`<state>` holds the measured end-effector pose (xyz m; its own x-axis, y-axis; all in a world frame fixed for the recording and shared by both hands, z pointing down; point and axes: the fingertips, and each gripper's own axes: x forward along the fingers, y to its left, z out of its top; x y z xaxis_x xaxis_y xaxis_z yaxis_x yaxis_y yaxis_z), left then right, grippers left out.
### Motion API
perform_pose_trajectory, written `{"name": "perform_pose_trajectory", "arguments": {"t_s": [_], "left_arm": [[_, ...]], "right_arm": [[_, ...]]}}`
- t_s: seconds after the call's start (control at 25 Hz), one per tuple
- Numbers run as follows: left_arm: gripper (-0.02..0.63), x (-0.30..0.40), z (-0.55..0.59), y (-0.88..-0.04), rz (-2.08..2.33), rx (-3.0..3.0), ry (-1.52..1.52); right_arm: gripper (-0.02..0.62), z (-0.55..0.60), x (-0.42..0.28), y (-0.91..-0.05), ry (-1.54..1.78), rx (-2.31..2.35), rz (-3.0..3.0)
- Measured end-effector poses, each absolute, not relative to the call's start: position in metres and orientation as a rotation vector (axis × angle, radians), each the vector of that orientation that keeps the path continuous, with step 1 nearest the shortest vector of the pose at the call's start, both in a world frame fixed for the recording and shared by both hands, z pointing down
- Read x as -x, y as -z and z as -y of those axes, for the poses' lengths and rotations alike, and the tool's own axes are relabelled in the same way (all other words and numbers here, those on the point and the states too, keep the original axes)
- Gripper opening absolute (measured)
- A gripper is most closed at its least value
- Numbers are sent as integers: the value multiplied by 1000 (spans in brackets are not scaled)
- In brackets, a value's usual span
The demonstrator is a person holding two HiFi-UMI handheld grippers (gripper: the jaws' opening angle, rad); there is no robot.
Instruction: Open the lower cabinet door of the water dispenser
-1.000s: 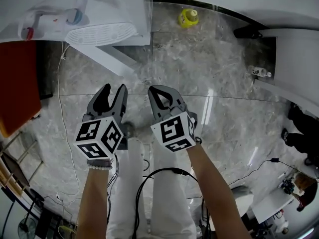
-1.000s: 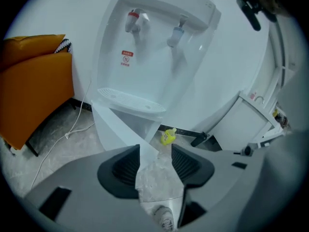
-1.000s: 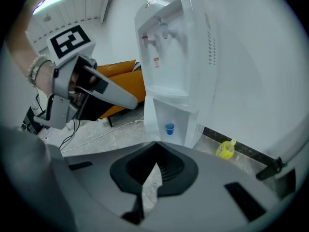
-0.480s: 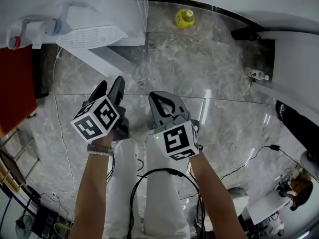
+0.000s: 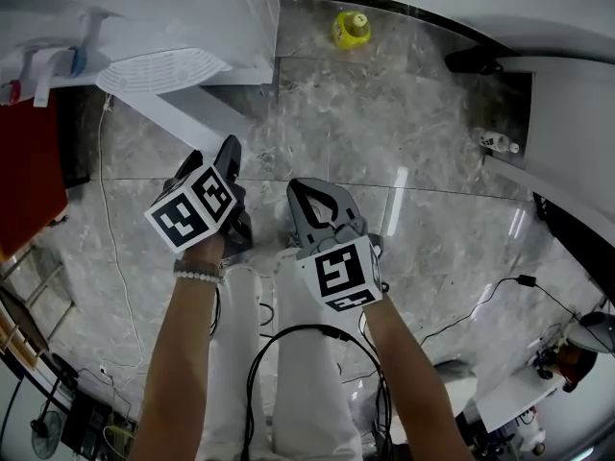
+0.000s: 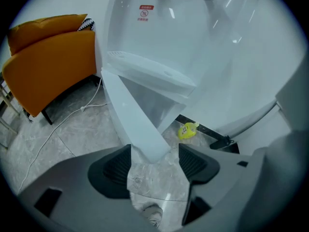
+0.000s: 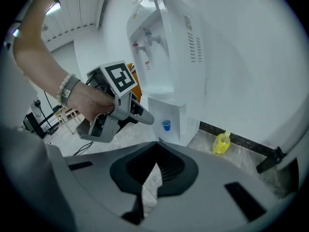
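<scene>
Opening the jaws of the left gripper (image 5: 213,161) at centre left of the head view, spreading them wide and pointing them steeply down over the grey marble floor (image 5: 404,133). In the left gripper view, framing the free end of the lower cabinet door (image 6: 131,120) in the gap between the ribbed pads without pinching it; touching or just short of it, cannot tell.

Holding the right gripper (image 5: 309,192) just to the right, at the middle of the head view, with its jaws pressed together on nothing.

Finding the door already swung out from the white water dispenser (image 5: 192,17) at the upper left of the head view, slanting down toward the middle beneath the ribbed drip tray (image 5: 159,68). In the right gripper view, looking into the opened compartment at the frame's centre, with a small blue cup (image 7: 166,125) standing inside.

Standing by the wall at the upper middle of the head view, a yellow bottle (image 5: 351,29). Sitting at the upper left of the left gripper view, an orange armchair (image 6: 48,66), with a white cord (image 6: 58,127) trailing across the floor below it. Wearing a bead bracelet (image 5: 199,274) on the left wrist.
</scene>
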<state>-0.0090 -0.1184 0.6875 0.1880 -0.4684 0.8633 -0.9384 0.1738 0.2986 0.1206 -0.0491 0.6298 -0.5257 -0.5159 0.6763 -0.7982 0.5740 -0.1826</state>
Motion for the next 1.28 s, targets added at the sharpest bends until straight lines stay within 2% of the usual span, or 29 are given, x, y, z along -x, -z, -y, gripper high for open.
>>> {"name": "perform_pose_trajectory", "arguments": {"t_s": [0.16, 0.44, 1.28], "left_arm": [[308, 10, 114, -700, 1418, -1413, -600], [244, 9, 108, -700, 1376, -1422, -590], [229, 64, 63, -697, 1331, -1496, -643]], "right_arm": [[3, 48, -120, -630, -660, -1048, 2242], [3, 46, -119, -629, -656, -1053, 2237], [3, 29, -66, -628, -613, -955, 2240]]}}
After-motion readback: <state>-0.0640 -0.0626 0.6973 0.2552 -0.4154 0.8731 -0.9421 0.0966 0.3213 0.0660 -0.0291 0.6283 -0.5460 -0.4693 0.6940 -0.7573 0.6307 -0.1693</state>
